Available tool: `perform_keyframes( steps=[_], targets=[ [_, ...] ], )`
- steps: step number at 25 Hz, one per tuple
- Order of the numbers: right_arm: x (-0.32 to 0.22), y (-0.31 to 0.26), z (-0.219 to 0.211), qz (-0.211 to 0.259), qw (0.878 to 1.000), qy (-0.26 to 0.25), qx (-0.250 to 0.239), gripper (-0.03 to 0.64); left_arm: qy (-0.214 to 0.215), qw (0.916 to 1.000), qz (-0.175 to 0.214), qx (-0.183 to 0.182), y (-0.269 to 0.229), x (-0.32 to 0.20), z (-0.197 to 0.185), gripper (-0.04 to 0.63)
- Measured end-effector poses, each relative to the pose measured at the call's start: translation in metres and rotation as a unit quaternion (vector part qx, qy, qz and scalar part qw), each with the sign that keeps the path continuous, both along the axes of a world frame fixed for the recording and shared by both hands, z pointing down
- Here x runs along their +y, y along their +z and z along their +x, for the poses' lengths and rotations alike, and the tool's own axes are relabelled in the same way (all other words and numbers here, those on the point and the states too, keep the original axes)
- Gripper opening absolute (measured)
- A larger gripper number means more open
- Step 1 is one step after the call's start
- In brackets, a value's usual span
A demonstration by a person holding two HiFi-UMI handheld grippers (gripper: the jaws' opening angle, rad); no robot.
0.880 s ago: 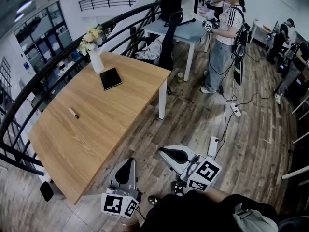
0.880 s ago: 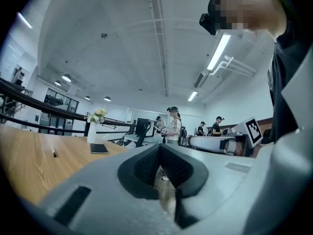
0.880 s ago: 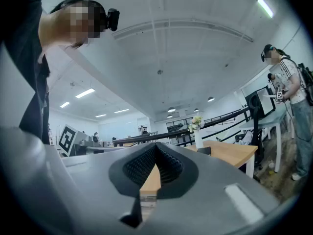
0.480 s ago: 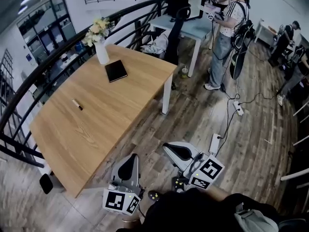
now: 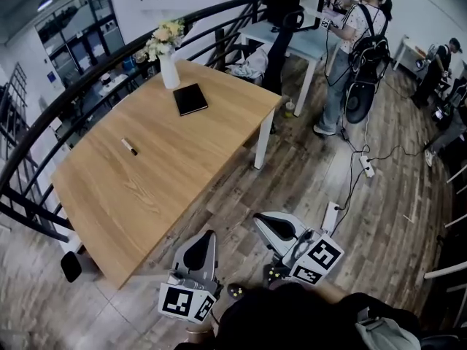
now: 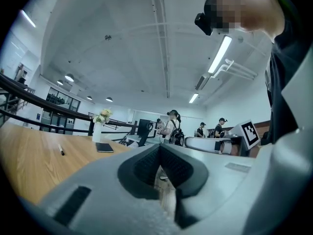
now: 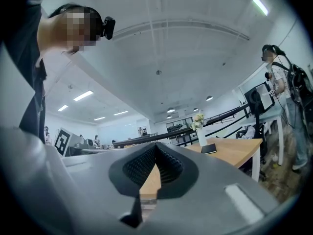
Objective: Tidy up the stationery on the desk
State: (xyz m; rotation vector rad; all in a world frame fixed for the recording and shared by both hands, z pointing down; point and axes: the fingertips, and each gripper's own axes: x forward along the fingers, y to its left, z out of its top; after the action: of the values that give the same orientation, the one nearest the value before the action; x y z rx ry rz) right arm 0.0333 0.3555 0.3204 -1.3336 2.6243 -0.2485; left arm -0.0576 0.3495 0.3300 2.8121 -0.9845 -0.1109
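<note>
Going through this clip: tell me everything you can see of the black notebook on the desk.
The black notebook is a thin rectangular book with a plain, dark, matte cover. It is closed and lies flat on the wooden desk, toward the far end, turned slightly askew to the desk's edges. It sits close beside the white vase of flowers; whether they touch cannot be told. Nothing rests on it and nothing holds it.

No legible text, label, brand, number or sign in any view.

Black notebook [image 5: 190, 99]; light-wood desk [image 5: 153, 188]; white vase [image 5: 169, 72].
</note>
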Motion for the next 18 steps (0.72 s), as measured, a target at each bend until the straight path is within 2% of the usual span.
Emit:
perform_keyframes(
  steps=[12, 18],
  targets=[
    [-0.001, 0.008, -0.029, -0.005, 1.0, -0.023, 0.006, 0.005, -0.04, 0.9991, -0.005, 0.01, 0.009, 0.004, -0.041, -0.015],
    [-0.029, 0.006, -0.037, 0.0, 0.999, -0.038, -0.009, 0.005, -0.071, 0.9974, -0.008, 0.001, 0.011, -0.006, -0.059, -0.015]
  ],
)
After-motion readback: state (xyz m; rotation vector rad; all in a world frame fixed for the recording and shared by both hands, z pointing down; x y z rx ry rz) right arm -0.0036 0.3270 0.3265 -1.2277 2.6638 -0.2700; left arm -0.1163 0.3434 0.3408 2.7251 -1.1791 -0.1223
